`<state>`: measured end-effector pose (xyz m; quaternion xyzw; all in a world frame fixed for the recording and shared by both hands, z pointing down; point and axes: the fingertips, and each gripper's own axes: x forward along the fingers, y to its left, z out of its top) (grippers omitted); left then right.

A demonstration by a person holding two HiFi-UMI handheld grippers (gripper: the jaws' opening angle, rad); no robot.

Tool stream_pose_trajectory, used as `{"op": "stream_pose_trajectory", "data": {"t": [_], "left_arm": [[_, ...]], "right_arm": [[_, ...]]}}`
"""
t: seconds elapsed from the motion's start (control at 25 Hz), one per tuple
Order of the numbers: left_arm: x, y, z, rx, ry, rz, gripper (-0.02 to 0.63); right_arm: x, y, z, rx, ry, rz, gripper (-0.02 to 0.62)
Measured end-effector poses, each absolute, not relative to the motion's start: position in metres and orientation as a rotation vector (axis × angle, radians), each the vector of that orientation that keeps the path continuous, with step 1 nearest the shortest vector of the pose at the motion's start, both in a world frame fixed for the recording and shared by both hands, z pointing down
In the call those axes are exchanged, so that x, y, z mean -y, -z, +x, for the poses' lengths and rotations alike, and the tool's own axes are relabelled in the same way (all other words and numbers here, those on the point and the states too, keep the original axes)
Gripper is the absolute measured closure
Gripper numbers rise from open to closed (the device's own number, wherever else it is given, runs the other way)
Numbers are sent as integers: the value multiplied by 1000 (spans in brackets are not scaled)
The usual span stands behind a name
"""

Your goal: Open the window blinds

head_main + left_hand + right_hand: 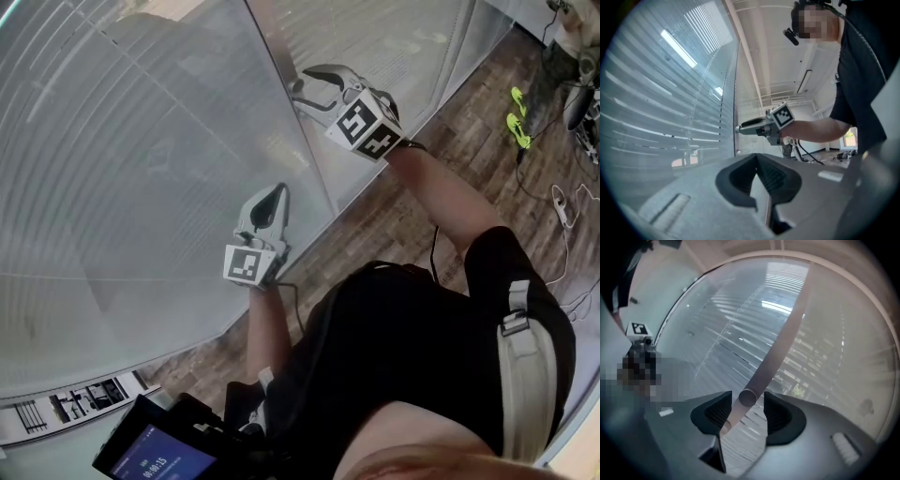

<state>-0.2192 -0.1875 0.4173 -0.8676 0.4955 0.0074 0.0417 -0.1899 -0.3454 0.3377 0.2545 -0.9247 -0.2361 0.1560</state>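
A: Where do we find the blinds (141,169)?
B: Across the pane ahead of us, slats level, light showing between them in strips. Their wand (780,350) runs aslant in front of them.
A: Right gripper (747,398)?
B: Jaws spread. The wand's lower end sits between them, a gap on either side.
A: Left gripper (756,156)?
B: Tips pressed together, nothing in them, near the blinds and lower than the right.

We are in a big office-like work room, with tall gray blinds (141,159), a wood floor (394,220), a plug strip (562,206) lying there, and a long lamp (804,81) overhead.
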Motion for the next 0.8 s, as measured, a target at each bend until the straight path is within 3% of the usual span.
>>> {"op": "stream_pose_trajectory", "data": {"t": [0.4,0.8], "left_arm": [[187,-419,-220,-1513,-16,-2652,603],[185,-421,-223,-1538,-15,-2648,603]], "right_arm": [[345,-348,-200,2047,1396,603,397],[348,-354,-206,1945,1501,547,402]]}}
